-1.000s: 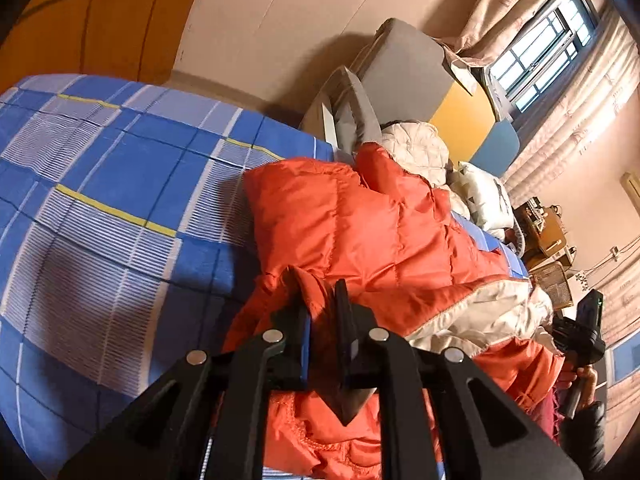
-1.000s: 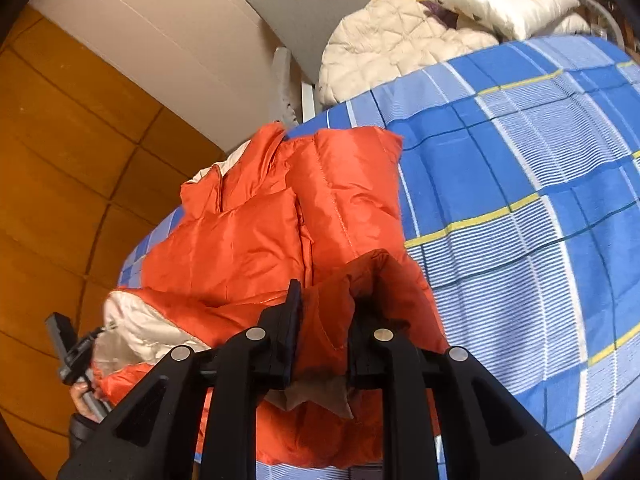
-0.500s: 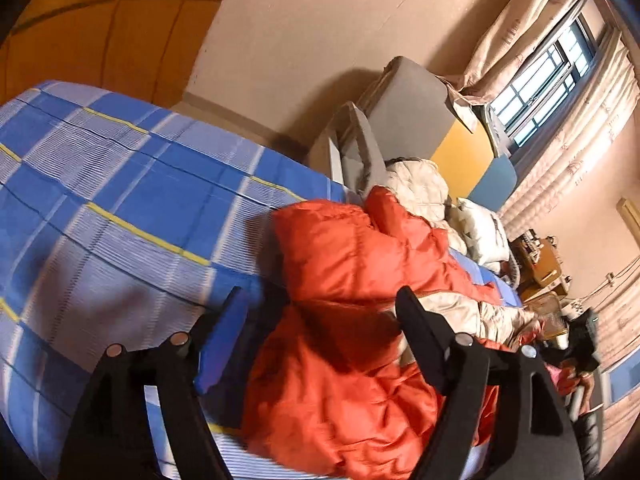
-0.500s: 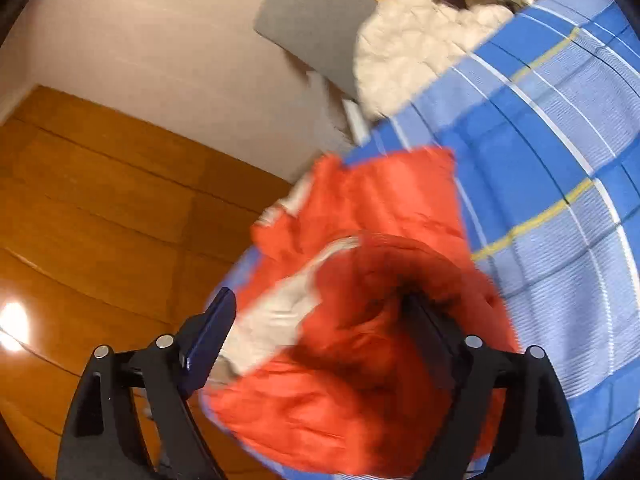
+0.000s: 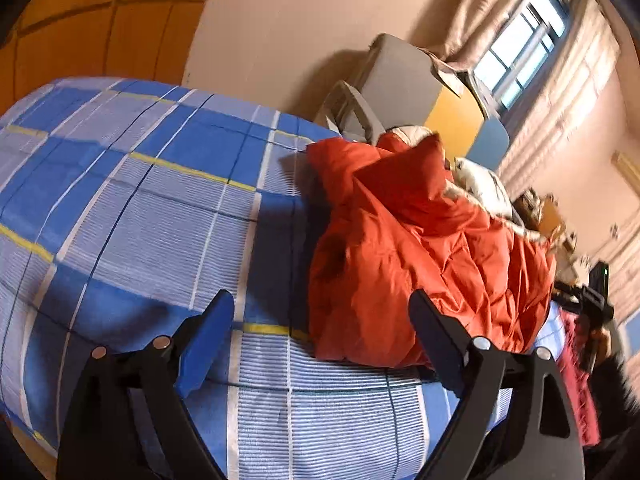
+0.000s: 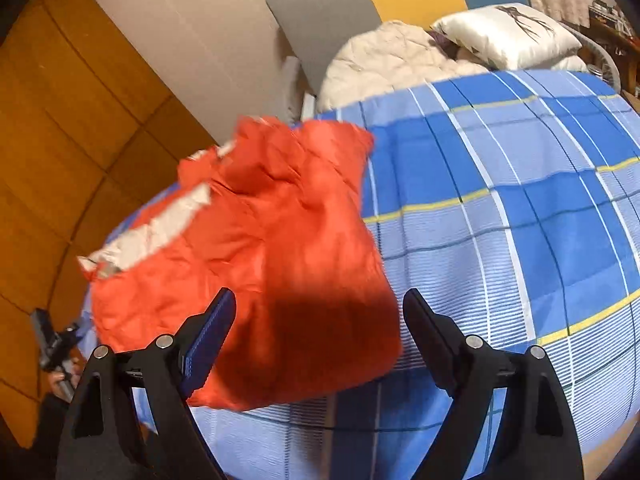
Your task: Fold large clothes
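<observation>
An orange puffer jacket with a cream lining lies folded over itself on the blue checked bed cover. It also shows in the right wrist view, with a strip of cream lining along its far left edge. My left gripper is open and empty, just short of the jacket's near edge. My right gripper is open and empty, its jaws standing wide over the jacket's near edge. The right gripper also shows at the far right of the left wrist view.
A cream quilted garment and a white pillow lie at the head of the bed, by a grey, yellow and blue headboard. Wooden wall panels run along the left. A window with curtains is at the far right.
Both grippers were shut on the jacket's hem a second ago. They opened, let the jacket drop folded onto the bed, and pulled back from it.
</observation>
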`<state>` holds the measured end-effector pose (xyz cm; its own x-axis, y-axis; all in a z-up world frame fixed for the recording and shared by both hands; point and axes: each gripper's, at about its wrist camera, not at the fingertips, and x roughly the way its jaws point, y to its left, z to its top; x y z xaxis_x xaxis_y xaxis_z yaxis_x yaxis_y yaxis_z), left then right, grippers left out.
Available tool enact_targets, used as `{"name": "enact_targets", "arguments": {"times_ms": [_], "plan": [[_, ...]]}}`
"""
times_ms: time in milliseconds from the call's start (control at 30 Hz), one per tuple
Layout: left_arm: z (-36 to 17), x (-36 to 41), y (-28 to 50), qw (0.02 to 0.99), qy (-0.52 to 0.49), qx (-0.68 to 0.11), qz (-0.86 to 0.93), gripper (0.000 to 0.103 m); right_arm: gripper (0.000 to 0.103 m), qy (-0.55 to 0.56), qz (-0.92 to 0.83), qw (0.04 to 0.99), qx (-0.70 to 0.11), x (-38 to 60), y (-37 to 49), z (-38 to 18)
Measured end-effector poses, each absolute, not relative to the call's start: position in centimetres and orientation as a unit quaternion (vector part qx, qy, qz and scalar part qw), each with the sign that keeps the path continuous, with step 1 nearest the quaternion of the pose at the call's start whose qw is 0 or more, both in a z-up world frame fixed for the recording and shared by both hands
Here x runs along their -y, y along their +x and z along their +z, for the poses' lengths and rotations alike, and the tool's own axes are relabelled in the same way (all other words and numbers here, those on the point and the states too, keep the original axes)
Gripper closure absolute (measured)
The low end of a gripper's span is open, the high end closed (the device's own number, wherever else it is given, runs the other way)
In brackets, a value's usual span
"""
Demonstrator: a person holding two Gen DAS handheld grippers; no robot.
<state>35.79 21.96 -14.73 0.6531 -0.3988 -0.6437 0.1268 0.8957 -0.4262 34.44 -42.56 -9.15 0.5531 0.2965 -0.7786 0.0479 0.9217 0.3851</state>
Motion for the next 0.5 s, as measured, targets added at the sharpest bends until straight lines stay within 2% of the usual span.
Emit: {"name": "enact_targets", "arguments": {"times_ms": [167,267,333,367,400,500], "plan": [[-13.9,-19.9,38.5,0.899,-0.158,-0.372,-0.171,0.012,0.025,0.172,0.068,0.861,-0.474,41.9,36.1,-10.7],[-14.2,-18.8,40.7,0.888,-0.165,-0.386,-0.188,0.016,0.035,0.166,0.065,0.861,-0.477,42.0,36.4,-10.8],[-14.9,-18.1,41.9,0.876,-0.17,-0.402,-0.205,0.035,0.042,0.162,0.067,0.859,-0.48,42.0,36.4,-10.9],[-15.1,-17.7,42.2,0.87,-0.17,-0.411,-0.211,0.054,0.047,0.158,0.069,0.859,-0.482,41.9,36.3,-10.9],[-15.4,-17.2,42.5,0.867,-0.167,-0.418,-0.216,0.067,0.053,0.155,0.071,0.86,-0.482,41.8,36.2,-10.8],[-15.4,-16.6,41.9,0.869,-0.162,-0.412,-0.222,0.084,0.066,0.141,0.076,0.86,-0.484,41.3,35.8,-10.4]]}}
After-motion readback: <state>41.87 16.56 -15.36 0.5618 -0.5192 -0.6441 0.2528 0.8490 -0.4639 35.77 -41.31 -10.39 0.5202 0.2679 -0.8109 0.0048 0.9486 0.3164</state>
